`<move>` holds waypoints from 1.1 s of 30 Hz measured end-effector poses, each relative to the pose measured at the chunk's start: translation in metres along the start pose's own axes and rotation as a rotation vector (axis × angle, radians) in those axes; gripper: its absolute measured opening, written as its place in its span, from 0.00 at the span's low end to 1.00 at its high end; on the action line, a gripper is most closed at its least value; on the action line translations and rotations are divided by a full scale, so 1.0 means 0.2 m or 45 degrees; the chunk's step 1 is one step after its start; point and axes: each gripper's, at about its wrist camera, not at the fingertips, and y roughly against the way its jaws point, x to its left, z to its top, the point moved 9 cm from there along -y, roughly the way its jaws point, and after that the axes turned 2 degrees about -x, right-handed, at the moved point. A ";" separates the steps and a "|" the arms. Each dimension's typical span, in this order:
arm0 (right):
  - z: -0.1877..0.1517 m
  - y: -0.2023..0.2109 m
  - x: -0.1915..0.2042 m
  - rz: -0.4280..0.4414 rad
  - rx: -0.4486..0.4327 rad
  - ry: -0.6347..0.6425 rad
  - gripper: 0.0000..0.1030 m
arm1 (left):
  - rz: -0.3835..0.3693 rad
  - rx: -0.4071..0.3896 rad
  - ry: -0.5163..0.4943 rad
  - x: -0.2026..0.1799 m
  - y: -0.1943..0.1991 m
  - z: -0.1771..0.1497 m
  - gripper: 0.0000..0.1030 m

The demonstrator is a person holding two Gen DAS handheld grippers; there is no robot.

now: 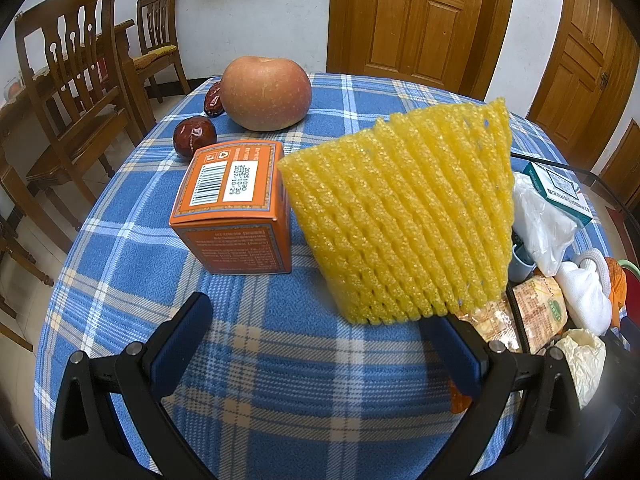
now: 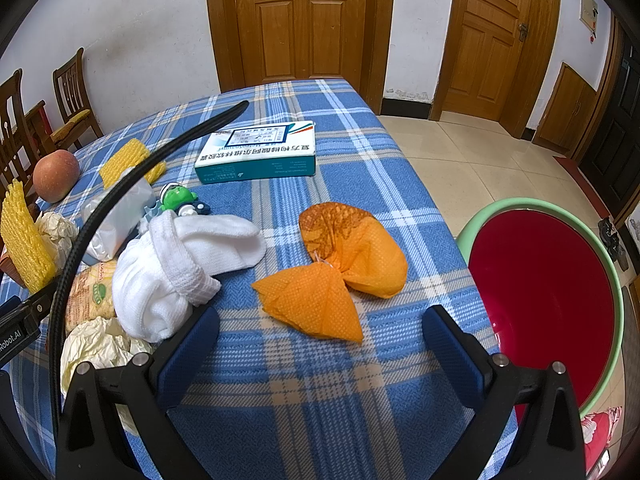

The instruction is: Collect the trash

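The orange wrapper (image 2: 332, 268) is lying crumpled on the plaid tablecloth (image 2: 320, 400), on the side of the white socks (image 2: 180, 268) that faces the red basin (image 2: 544, 304) waiting off the table edge. It is looking thin, light and limp, pinched into a bow, so it will likely be crushing rather than resisting; the knotted waist between its two lobes seems the surest place to pinch. The right gripper (image 2: 320, 332) is hovering low just short of it, jaws spread wide and empty, pointing straight at it. The left gripper (image 1: 320, 336) is likewise standing open and holding nothing, with the yellow foam net (image 1: 400, 216) rising just past its right finger beside the orange box (image 1: 236, 204).
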 end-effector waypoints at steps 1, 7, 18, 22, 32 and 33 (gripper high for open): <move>0.00 0.00 0.00 0.000 0.000 0.001 1.00 | 0.000 0.000 0.000 0.00 0.00 0.00 0.99; 0.00 0.00 0.00 0.000 0.000 0.000 1.00 | 0.000 0.000 0.000 0.00 0.00 0.00 0.99; 0.00 0.00 0.00 0.000 0.000 0.000 1.00 | 0.000 0.000 0.000 0.00 0.00 0.00 0.99; 0.00 0.00 0.00 0.000 0.000 0.000 1.00 | 0.000 0.000 0.000 0.00 0.00 0.00 0.99; -0.01 0.00 -0.01 -0.002 0.000 -0.005 1.00 | -0.002 -0.002 -0.007 0.00 0.01 -0.02 0.99; 0.00 0.00 -0.01 0.000 -0.001 -0.004 1.00 | -0.001 0.000 -0.002 0.00 0.01 -0.01 0.99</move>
